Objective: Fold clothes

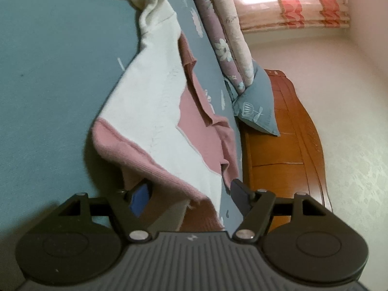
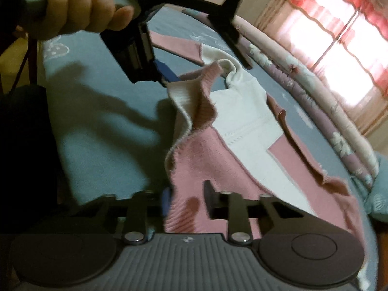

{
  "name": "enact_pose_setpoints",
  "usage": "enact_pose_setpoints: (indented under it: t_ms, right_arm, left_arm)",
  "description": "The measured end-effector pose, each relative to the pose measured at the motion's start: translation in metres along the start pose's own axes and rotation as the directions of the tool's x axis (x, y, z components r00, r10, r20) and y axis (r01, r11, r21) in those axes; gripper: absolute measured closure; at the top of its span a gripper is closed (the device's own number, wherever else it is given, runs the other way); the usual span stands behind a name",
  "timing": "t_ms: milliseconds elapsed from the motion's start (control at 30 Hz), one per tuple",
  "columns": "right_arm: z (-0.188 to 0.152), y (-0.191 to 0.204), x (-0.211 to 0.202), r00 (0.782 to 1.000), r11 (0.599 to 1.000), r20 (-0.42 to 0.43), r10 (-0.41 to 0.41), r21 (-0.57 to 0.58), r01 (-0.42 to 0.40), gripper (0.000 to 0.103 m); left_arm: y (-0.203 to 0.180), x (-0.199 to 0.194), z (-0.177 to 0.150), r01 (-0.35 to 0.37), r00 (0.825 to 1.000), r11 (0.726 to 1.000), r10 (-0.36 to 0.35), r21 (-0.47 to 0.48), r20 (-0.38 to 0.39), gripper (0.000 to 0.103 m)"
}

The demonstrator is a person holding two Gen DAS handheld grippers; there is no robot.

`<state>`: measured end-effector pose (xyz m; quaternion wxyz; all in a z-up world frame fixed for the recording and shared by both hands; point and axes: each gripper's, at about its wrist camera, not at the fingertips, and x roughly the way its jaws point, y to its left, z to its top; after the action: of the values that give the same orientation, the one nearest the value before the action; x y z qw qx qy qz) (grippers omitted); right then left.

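A pink and cream sweater (image 2: 245, 135) lies spread on the blue-grey bed (image 1: 48, 72), its far end running toward the rolled floral quilt (image 1: 225, 31) along the bed's far side. Its near pink hem is lifted off the bed at two places. In the right wrist view the right gripper (image 2: 186, 201) has its jaws drawn close on the ribbed pink hem, pinching it; the left pad is mostly buried behind the cloth, so only a sliver of blue shows. Beyond the sweater in that view the left gripper (image 2: 169, 72) comes in from above, held by a hand (image 2: 82, 7) cut off at the frame's edge, and motion blur softens its outline. In the left wrist view the left gripper (image 1: 188, 194) has its jaws spread wide, the hem draped over the blue left pad and hiding its tip, while the right finger stands clear of the cloth; no pinch is visible. A blue pillow (image 1: 257, 111) leans beside the quilt against the wooden headboard (image 1: 286, 145), and a glaring curtained window (image 2: 339, 48) washes out detail behind.
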<state>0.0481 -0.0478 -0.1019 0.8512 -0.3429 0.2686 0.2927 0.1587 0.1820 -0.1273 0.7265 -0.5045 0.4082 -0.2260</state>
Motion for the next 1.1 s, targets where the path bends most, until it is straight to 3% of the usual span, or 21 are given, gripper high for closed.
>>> enact_pose_setpoints:
  t_ms: [33,167,267,333,367,400,433,467,533,567,633,700,833,900,967,1033,1100]
  right_arm:
    - [0.000,-0.001,0.000,1.000,1.000,0.001,0.013,0.013,-0.013,0.090]
    - [0.004,-0.010,-0.003,0.998,0.996,0.015,0.063,0.067,-0.064,0.094]
    - [0.008,-0.019,-0.004,0.994,0.988,0.016,0.111,0.111,-0.112,0.094]
    - [0.010,-0.026,-0.003,0.989,0.979,0.015,0.145,0.143,-0.146,0.095]
    - [0.011,-0.031,-0.003,0.986,0.973,0.015,0.164,0.160,-0.164,0.095]
    - [0.012,-0.035,-0.002,0.983,0.967,0.015,0.181,0.178,-0.180,0.095]
    - [0.014,-0.040,-0.001,0.980,0.960,0.014,0.197,0.198,-0.196,0.095]
    - [0.015,-0.045,0.001,0.976,0.952,0.013,0.217,0.218,-0.214,0.095]
    - [0.017,-0.056,0.001,0.970,0.937,0.018,0.244,0.254,-0.241,0.095]
    - [0.018,-0.061,0.001,0.966,0.929,0.021,0.256,0.272,-0.252,0.095]
    - [0.020,-0.070,0.001,0.961,0.912,0.023,0.276,0.310,-0.269,0.095]
    - [0.020,-0.076,-0.001,0.958,0.902,0.027,0.287,0.328,-0.280,0.095]
    - [0.022,-0.079,-0.004,0.956,0.898,0.025,0.291,0.337,-0.282,0.095]
    - [0.023,-0.078,-0.003,0.956,0.900,0.022,0.294,0.330,-0.284,0.095]
    - [0.023,-0.076,-0.003,0.956,0.902,0.020,0.294,0.325,-0.284,0.095]
    - [0.022,-0.075,-0.003,0.956,0.904,0.019,0.291,0.321,-0.282,0.095]
    - [0.020,-0.074,-0.005,0.958,0.906,0.022,0.287,0.319,-0.278,0.095]
  left_arm:
    - [0.001,-0.003,-0.001,-0.009,1.000,1.000,0.009,0.002,0.003,0.033]
    - [-0.006,-0.024,-0.004,-0.142,0.989,0.985,0.137,0.098,0.056,0.032]
    - [-0.019,-0.042,-0.012,-0.310,0.949,0.919,0.284,0.242,0.139,0.032]
    - [-0.036,-0.048,-0.026,-0.426,0.904,0.812,0.367,0.398,0.218,0.032]
    - [-0.045,-0.051,-0.034,-0.478,0.878,0.741,0.399,0.472,0.263,0.032]
    - [-0.056,-0.049,-0.048,-0.516,0.856,0.640,0.416,0.569,0.308,0.032]
    - [-0.066,-0.044,-0.065,-0.534,0.839,0.514,0.420,0.672,0.345,0.032]
    - [-0.074,-0.037,-0.084,-0.529,0.831,0.379,0.412,0.759,0.374,0.032]
    - [-0.083,-0.024,-0.117,-0.486,0.833,0.150,0.379,0.861,0.403,0.031]
    - [-0.085,-0.018,-0.131,-0.450,0.838,0.058,0.371,0.891,0.399,0.030]
    - [-0.087,0.000,-0.155,-0.376,0.850,-0.087,0.364,0.922,0.381,0.030]
    - [-0.087,0.013,-0.167,-0.361,0.844,-0.155,0.365,0.920,0.393,0.030]
    - [-0.089,0.037,-0.178,-0.345,0.832,-0.247,0.367,0.906,0.417,0.030]
    - [-0.087,0.051,-0.184,-0.340,0.810,-0.337,0.368,0.878,0.456,0.037]
    - [-0.084,0.063,-0.188,-0.323,0.790,-0.430,0.367,0.843,0.490,0.071]
    - [-0.081,0.071,-0.191,-0.313,0.775,-0.485,0.367,0.816,0.515,0.084]
    - [-0.078,0.075,-0.191,-0.291,0.774,-0.509,0.373,0.810,0.513,0.094]
